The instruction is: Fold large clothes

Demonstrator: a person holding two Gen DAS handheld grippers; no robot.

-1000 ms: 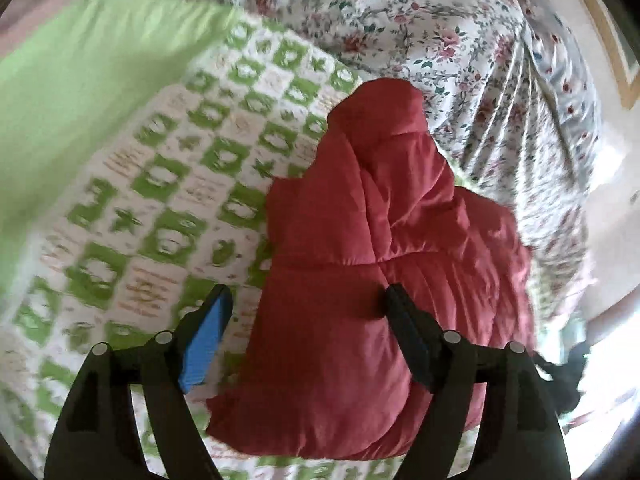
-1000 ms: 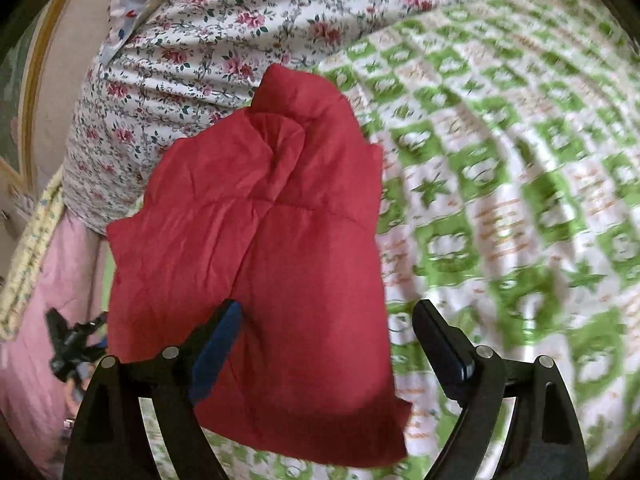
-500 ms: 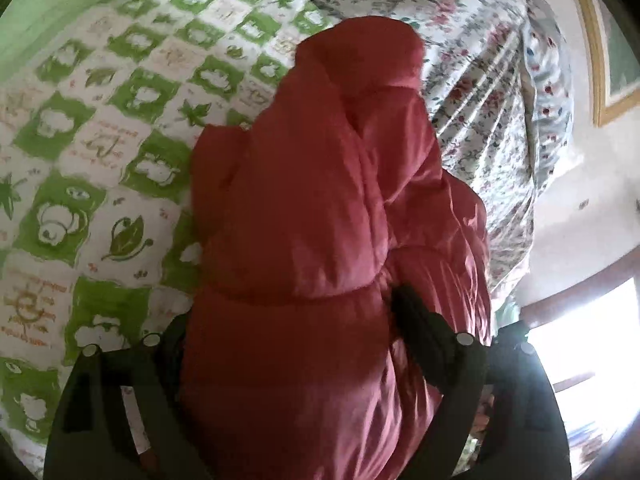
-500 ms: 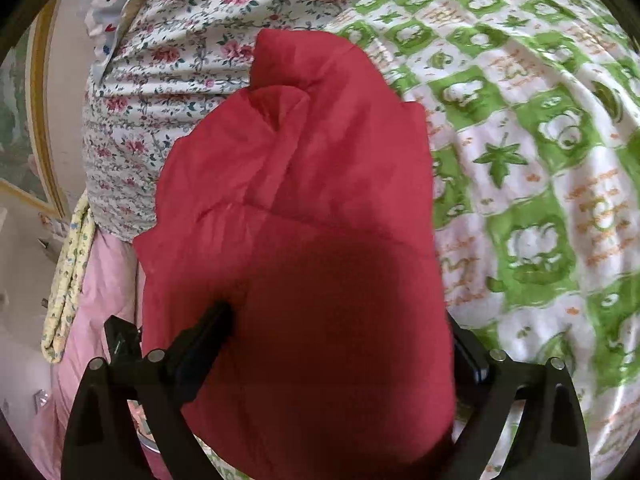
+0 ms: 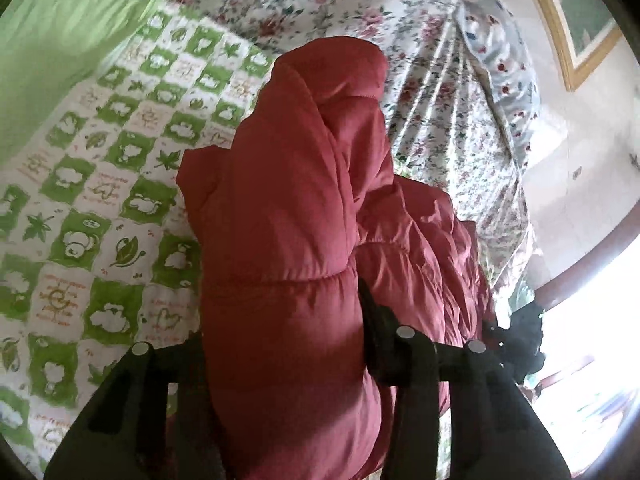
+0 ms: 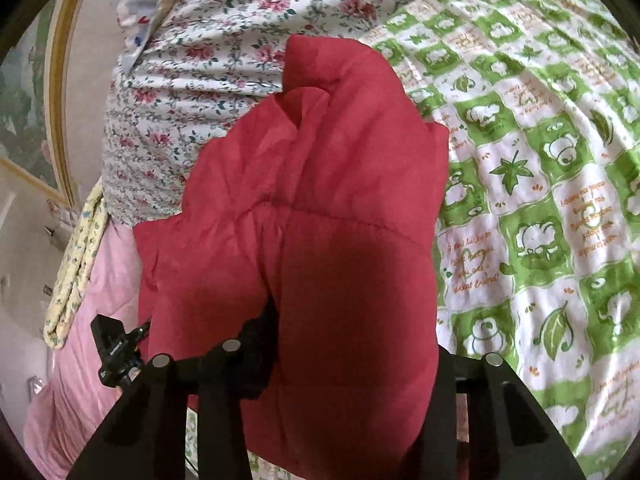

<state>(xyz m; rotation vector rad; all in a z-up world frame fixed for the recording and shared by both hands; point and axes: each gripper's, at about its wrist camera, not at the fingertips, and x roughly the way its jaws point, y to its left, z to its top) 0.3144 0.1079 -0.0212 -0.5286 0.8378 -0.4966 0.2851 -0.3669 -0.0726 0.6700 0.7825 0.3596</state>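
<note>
The red padded jacket [image 5: 288,216] lay in a folded bundle on the green checked bedcover [image 5: 100,216], close against the floral bedding [image 5: 432,92] behind it. The left gripper [image 5: 280,312] had its 2 fingers set wide on either side of the near end, padding bulging between them. The right gripper [image 6: 352,332] held the same end in the same way, its jaws spread around the bulk. Probably both squeezed this thick end together so that the puffy fold would not spring open.
</note>
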